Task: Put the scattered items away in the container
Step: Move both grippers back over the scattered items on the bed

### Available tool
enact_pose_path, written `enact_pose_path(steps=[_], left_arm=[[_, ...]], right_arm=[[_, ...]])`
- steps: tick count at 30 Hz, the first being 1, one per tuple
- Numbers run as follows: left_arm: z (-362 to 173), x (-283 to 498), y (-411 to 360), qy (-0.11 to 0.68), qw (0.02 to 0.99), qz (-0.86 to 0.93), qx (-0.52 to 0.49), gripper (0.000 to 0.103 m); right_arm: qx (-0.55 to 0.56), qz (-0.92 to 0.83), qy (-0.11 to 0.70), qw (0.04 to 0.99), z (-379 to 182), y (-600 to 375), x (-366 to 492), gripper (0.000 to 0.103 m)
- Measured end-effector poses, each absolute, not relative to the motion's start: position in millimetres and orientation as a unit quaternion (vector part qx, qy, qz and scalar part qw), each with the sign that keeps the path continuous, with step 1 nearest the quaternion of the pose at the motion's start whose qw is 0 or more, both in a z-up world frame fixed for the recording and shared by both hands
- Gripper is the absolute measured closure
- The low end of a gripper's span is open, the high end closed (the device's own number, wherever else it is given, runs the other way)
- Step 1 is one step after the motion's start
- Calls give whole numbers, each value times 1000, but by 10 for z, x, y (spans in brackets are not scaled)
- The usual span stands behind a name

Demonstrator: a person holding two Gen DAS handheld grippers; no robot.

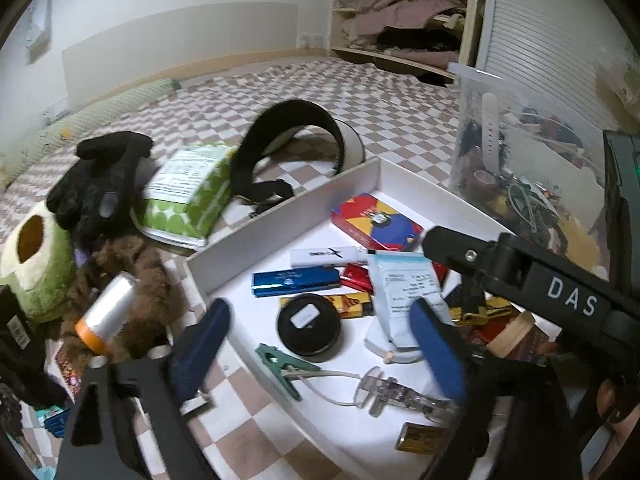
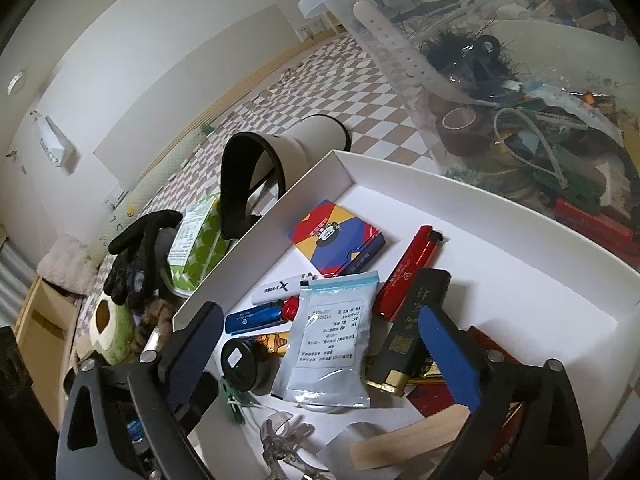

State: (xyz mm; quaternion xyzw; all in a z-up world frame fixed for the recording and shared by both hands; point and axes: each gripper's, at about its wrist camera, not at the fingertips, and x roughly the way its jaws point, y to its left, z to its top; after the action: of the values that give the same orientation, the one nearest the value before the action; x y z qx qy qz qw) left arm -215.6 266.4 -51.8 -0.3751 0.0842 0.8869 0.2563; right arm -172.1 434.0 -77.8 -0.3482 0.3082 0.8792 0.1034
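Observation:
A shallow white tray (image 1: 280, 208) on the checkered bedcover holds several small items: a black round tin (image 1: 308, 330), a blue stick (image 1: 296, 282), a white pouch (image 2: 328, 340), a red-blue-yellow card box (image 2: 336, 236) and a green clip (image 1: 280, 364). My left gripper (image 1: 320, 348) hangs open over the tray's near corner, above the tin, gripping nothing. My right gripper (image 2: 324, 354) stands open over the pouch, also gripping nothing. Left of the tray lie a black glove (image 1: 96, 184), a green packet (image 1: 188, 192), a black-and-white visor (image 1: 304, 132), plush toys (image 1: 40, 264) and a silver cylinder (image 1: 108, 312).
A clear plastic bin (image 2: 500, 80) full of odds and ends stands right behind the tray's far side. The right gripper's black body (image 1: 540, 280) crosses the left wrist view above the tray. A shelf with clothes (image 1: 400, 20) stands at the far wall.

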Motion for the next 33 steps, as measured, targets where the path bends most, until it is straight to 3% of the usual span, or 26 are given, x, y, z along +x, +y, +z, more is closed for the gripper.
enact_pose_path(steps=[13, 33], left_arm=[[-437, -2098, 2373, 67, 239, 893, -374, 0], [-181, -1965, 1385, 4, 186, 920, -344, 0]], right_arm=[[-322, 897, 281, 116, -646, 4250, -1677, 0], [-211, 952, 222, 2, -159, 3590, -1555, 0]])
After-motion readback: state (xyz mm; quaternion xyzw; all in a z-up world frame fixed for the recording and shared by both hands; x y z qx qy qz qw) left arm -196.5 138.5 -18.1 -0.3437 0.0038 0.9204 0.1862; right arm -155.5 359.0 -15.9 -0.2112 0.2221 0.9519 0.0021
